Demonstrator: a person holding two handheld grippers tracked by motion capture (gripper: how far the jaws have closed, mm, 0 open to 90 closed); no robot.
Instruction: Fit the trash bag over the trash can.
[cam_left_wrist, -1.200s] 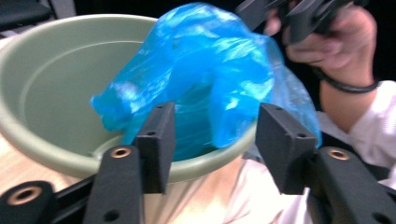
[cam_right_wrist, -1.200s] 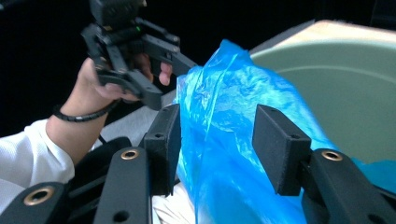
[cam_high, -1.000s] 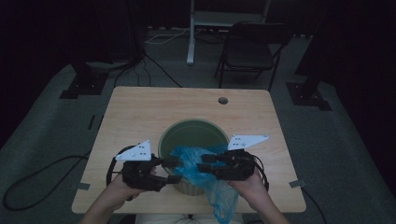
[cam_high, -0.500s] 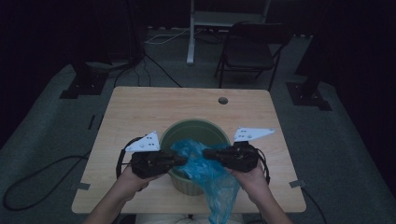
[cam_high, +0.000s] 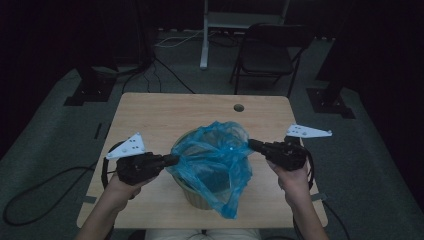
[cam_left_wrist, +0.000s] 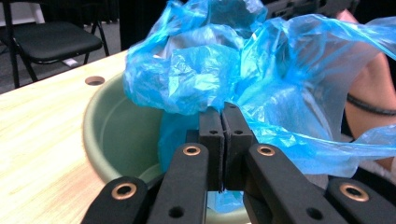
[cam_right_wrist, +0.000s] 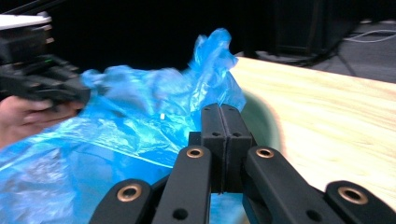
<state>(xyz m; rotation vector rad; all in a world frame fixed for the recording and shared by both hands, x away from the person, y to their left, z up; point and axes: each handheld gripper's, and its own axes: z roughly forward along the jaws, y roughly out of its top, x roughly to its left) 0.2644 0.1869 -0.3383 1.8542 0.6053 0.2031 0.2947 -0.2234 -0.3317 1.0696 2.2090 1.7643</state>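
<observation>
Two grippers, one thin bag, and it is all happening over the wooden table (cam_high: 150, 115). Biggest thing in play: the green bin (cam_left_wrist: 116, 135), standing near the front edge of the table between the person's forearms, rigid enough by the look of it to stay put while the film is tugged. Draped in and over it, the blue plastic bag (cam_high: 215, 155), billowing above the rim with a tail hanging down the bin's near side. That film looks feather-light, limp and slick, likely to tear if pulled hard, so the edge of the mouth is the place to hold, on opposite sides. And that is where they are: the left gripper (cam_high: 170, 160) has its jaws pressed together on the bag's left edge, the right gripper (cam_high: 254, 145) clamped tight on the right edge, the mouth stretched between them.
</observation>
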